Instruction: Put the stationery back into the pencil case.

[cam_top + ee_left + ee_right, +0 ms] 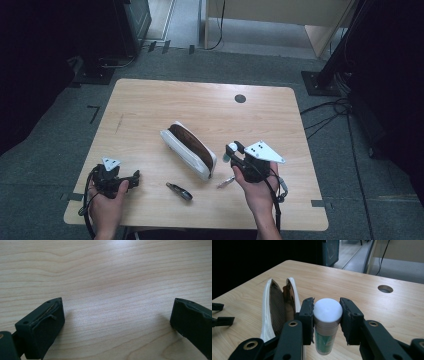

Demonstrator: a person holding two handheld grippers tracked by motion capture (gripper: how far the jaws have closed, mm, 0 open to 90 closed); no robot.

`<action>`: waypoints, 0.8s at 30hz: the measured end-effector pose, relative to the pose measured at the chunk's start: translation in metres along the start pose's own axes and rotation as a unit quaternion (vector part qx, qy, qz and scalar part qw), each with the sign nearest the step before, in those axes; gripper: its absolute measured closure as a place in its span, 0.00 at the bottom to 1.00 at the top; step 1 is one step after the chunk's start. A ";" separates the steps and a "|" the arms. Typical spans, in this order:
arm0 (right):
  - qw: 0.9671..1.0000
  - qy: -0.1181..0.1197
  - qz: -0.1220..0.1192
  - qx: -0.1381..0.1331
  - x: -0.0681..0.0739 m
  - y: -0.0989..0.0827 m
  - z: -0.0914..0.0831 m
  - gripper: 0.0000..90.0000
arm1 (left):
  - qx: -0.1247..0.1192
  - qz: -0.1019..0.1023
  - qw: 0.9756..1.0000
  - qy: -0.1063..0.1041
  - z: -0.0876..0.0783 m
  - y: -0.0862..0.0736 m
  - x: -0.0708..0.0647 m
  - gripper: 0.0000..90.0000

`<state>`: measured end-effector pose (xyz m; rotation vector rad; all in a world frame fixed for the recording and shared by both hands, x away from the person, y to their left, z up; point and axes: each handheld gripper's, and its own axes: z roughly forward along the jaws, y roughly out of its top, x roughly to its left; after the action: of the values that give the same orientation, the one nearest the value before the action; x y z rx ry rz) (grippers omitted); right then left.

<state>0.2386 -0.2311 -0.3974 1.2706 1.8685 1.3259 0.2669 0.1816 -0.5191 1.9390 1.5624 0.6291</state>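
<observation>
My right gripper (327,313) is shut on a glue stick (327,327) with a white cap and a green label, held upright above the table. In the high view the right gripper (231,153) hangs just right of an open white pencil case (187,147) with a brown lining. The case (278,307) lies to the left of the held stick, mouth up. My left gripper (131,179) rests low at the table's front left. Its jaws (117,312) stand wide open over bare wood with nothing between them.
A dark pen-like object (179,191) lies near the front edge between the hands. A small silver item (226,181) lies beside the case's near end. The wooden table (150,100) has a round cable hole (240,98) at the back right. The floor drops away on all sides.
</observation>
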 end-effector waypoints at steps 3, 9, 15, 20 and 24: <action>1.000 0.002 -0.002 0.000 0.002 0.002 -0.003 0.73 | 0.000 0.000 1.000 0.000 0.000 0.000 0.000 0.00; 1.000 0.013 0.001 0.002 0.007 0.003 -0.010 0.73 | 0.000 0.000 1.000 0.000 0.000 0.000 0.000 0.00; 1.000 0.028 -0.002 0.006 0.013 0.002 -0.015 0.73 | 0.000 0.000 1.000 0.000 0.000 0.000 0.000 0.00; 0.999 0.040 -0.002 0.009 0.019 0.001 -0.015 0.73 | 0.000 0.000 1.000 0.000 0.000 0.000 0.000 0.00; 0.999 0.048 -0.004 0.012 0.024 0.001 -0.014 0.73 | 0.000 0.000 1.000 0.000 0.000 0.000 0.000 0.00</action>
<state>0.2179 -0.2154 -0.3885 1.2287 1.9581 1.3874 0.2669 0.1816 -0.5191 1.9393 1.5622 0.6290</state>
